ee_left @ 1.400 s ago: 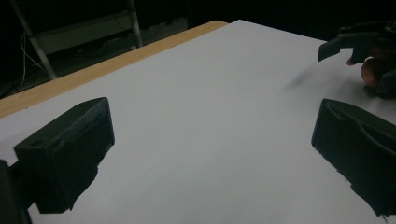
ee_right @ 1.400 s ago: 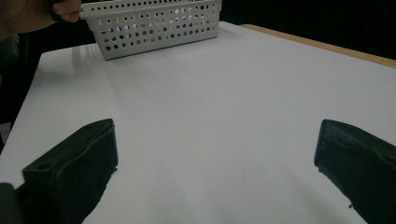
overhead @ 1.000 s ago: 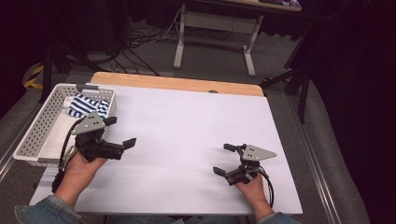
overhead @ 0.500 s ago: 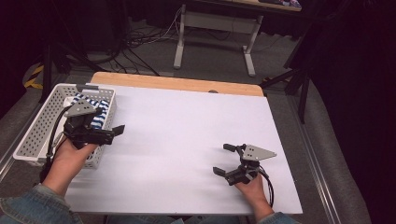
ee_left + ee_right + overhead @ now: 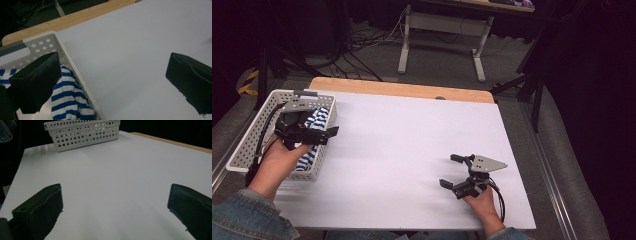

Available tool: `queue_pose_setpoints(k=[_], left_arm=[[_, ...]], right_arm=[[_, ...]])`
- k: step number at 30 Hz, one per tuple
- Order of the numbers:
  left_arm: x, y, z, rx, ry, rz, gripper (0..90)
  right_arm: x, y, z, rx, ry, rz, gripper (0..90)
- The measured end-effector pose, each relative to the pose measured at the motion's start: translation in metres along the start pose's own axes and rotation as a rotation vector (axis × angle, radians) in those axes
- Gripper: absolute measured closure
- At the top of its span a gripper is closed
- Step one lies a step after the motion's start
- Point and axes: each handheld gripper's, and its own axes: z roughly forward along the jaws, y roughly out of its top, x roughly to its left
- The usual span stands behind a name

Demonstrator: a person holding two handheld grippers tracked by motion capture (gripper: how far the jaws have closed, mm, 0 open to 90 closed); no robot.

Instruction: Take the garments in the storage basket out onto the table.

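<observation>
The soft blue-and-white striped cloth (image 5: 66,100) lies bunched in the white plastic basket with holes (image 5: 247,142), under the left gripper (image 5: 314,134). Its jaws are wide apart, holding nothing. I think it must dip down and pinch. The crumpled cloth points no clear way.

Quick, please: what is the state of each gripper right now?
Left gripper: open, holding nothing, above the rim of the white basket with the striped cloth.
Right gripper: open, holding nothing, over the white table.
</observation>
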Motion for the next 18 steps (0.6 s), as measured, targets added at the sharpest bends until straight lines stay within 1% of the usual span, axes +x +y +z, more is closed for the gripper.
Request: queue_pose_setpoints(k=[2,4,5,10,14,15,16,18], left_arm=[[0.004,0.0,0.001,0.012,0.011,-0.005,1.1],[0.005,-0.001,0.001,0.016,0.012,-0.008,1.1],[0.01,-0.001,0.002,0.022,0.022,-0.011,1.1],[0.023,-0.004,0.006,0.061,0.043,-0.021,1.5],[0.034,-0.007,0.011,0.111,0.084,-0.038,2.3],[0.038,-0.008,0.012,0.119,0.085,-0.042,2.5],[0.043,-0.01,0.014,0.13,0.088,-0.056,2.6],[0.049,-0.011,0.017,0.143,0.09,-0.072,3.2]], right_arm=[[0.0,0.0,0.0,0.0,0.0,0.0,0.5],[0.0,0.0,0.0,-0.001,0.0,0.0,0.5],[0.0,0.0,0.0,-0.001,0.001,0.0,0.5],[0.0,0.0,0.0,-0.001,0.003,0.0,0.4],[0.0,0.0,0.0,-0.003,0.004,-0.001,0.4],[0.0,0.0,0.0,-0.003,0.004,-0.001,0.4],[0.0,0.0,-0.001,-0.005,0.004,0.0,0.4],[0.0,0.0,0.0,-0.003,0.003,-0.001,0.4]])
